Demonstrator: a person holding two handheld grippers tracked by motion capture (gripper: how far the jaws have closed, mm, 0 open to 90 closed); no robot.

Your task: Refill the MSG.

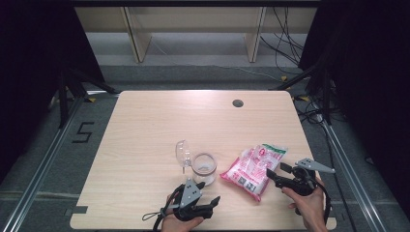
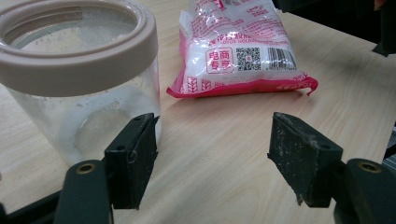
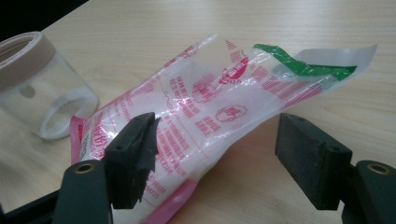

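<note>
A clear jar (image 1: 204, 167) with a beige rim stands uncapped near the table's front middle, with a little white powder at its bottom (image 2: 79, 70). To its right lies a pink and white bag (image 1: 254, 169) of white grains, its green-edged top open (image 3: 219, 107). My left gripper (image 1: 209, 193) is open just in front of the jar, which stands beside its left jaw (image 2: 215, 135). My right gripper (image 1: 275, 170) is open at the bag's right side. The bag's near part shows between its jaws (image 3: 217, 140); whether they touch it I cannot tell.
A clear domed piece (image 1: 183, 153) lies just behind and left of the jar. The jar also stands at the left of the right gripper view (image 3: 32, 79). A round cable hole (image 1: 237, 103) sits near the table's far edge (image 1: 203, 92).
</note>
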